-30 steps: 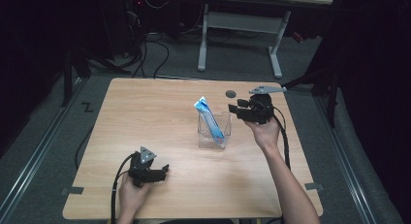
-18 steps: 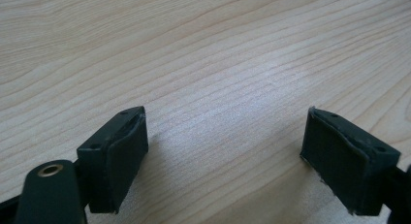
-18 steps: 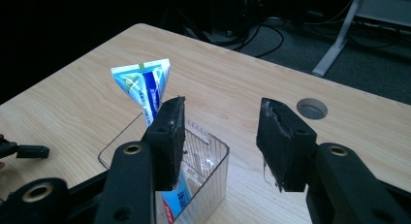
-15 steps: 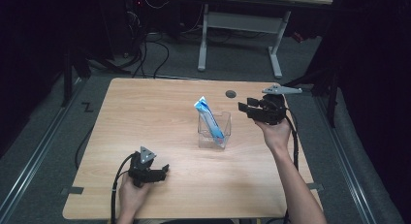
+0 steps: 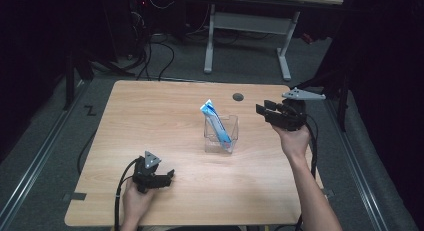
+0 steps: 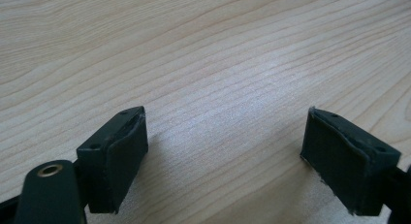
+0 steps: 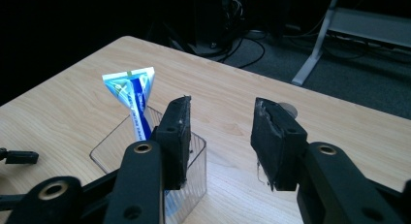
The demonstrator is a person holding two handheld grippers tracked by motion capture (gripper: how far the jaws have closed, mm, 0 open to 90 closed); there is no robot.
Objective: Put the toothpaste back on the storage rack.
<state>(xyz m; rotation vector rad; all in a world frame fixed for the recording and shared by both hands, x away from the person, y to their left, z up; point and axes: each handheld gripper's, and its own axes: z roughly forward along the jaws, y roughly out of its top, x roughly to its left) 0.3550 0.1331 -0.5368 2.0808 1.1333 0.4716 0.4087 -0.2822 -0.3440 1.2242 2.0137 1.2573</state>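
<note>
The right gripper holds nothing, its jaws part-open and just now closing, held above the table's 3 o'clock edge; the left gripper, jaws wide and empty, rests at 7 o'clock. At the centre the tube stands in a clear cup, its long axis leaning, flat crimped end up toward 11 o'clock. The table is pale wood with a grommet at 1 o'clock, and beyond it lie dark floor, cables and a desk frame.
</note>
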